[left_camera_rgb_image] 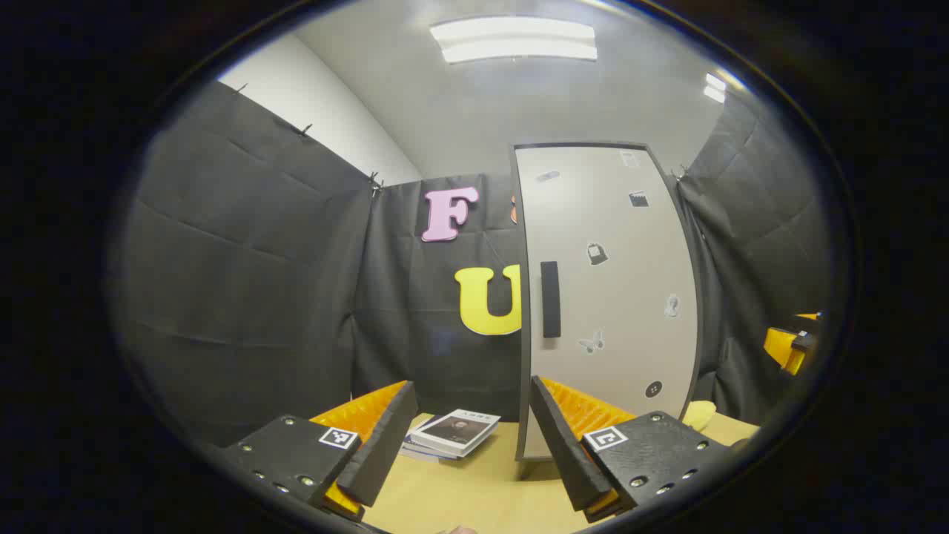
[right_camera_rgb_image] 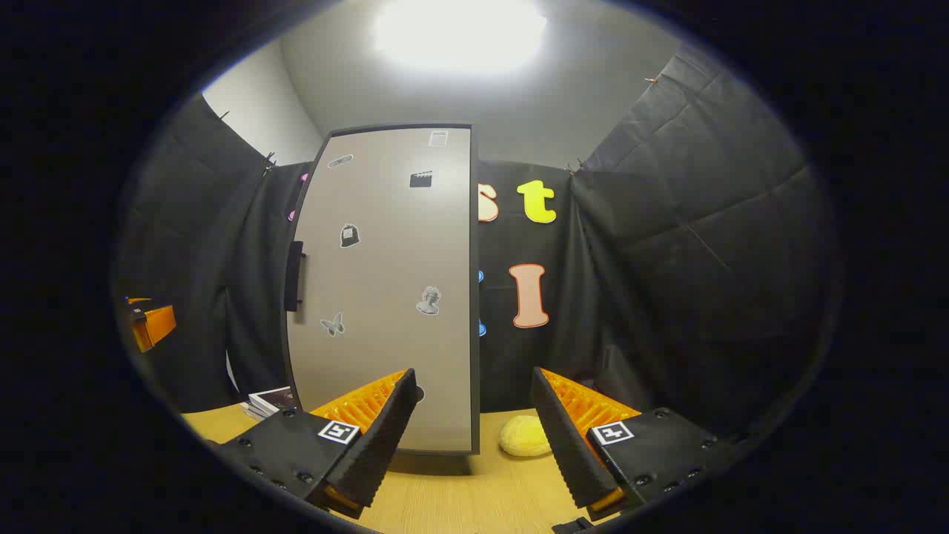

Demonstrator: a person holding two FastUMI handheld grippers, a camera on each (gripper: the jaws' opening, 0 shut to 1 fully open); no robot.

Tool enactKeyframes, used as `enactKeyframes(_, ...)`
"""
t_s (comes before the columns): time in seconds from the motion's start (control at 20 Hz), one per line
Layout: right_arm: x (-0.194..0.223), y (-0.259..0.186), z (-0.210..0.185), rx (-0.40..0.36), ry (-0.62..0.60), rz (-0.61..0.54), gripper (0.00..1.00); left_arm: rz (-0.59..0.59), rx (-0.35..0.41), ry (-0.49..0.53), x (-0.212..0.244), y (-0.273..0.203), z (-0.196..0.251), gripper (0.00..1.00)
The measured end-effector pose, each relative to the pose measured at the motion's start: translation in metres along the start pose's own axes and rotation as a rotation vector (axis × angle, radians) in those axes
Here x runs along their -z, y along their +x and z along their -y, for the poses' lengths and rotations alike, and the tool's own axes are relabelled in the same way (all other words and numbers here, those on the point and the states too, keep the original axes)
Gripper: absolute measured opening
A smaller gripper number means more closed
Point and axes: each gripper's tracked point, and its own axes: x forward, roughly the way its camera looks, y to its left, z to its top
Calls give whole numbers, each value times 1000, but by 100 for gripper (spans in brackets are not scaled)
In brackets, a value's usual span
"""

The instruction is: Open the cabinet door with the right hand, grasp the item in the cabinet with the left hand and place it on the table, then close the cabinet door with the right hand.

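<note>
A tall grey cabinet (left_camera_rgb_image: pixel 615 297) stands on the wooden table (left_camera_rgb_image: pixel 482 482) with its door closed and stickers on it. A dark vertical handle (left_camera_rgb_image: pixel 550 299) sits near the door's left edge. My left gripper (left_camera_rgb_image: pixel 471 411) is open with nothing in it, a little short of the cabinet's lower left corner. In the right gripper view the same cabinet (right_camera_rgb_image: pixel 385 297) and its handle (right_camera_rgb_image: pixel 294 276) appear left of centre. My right gripper (right_camera_rgb_image: pixel 473 400) is open, low over the table in front of the cabinet's right edge. What is inside the cabinet is hidden by the door.
A small stack of books (left_camera_rgb_image: pixel 454 432) lies on the table left of the cabinet. A pale yellow soft thing (right_camera_rgb_image: pixel 524 436) lies to the cabinet's right. The other gripper (left_camera_rgb_image: pixel 792 347) is seen at the far right of the left gripper view. Black cloth walls close in on all sides.
</note>
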Motion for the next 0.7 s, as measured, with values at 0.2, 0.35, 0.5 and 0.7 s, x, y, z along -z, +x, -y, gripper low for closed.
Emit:
enactKeyframes(0.2, -2, 0, -2, -5, 5, 6, 98, -1, -8, 5, 1, -3, -5, 92)
enactKeyframes(0.35, -3, 3, -1, -1, 3, 10, 98, -2, -11, 1, 2, -3, -6, 92)
enactKeyframes(0.5, -7, 5, 2, 6, -1, 16, 98, -8, -10, -5, 4, -3, -7, 92)
enactKeyframes(0.7, -7, 10, -2, 2, 8, 6, 98, -18, -10, 6, 9, 1, -10, 92)
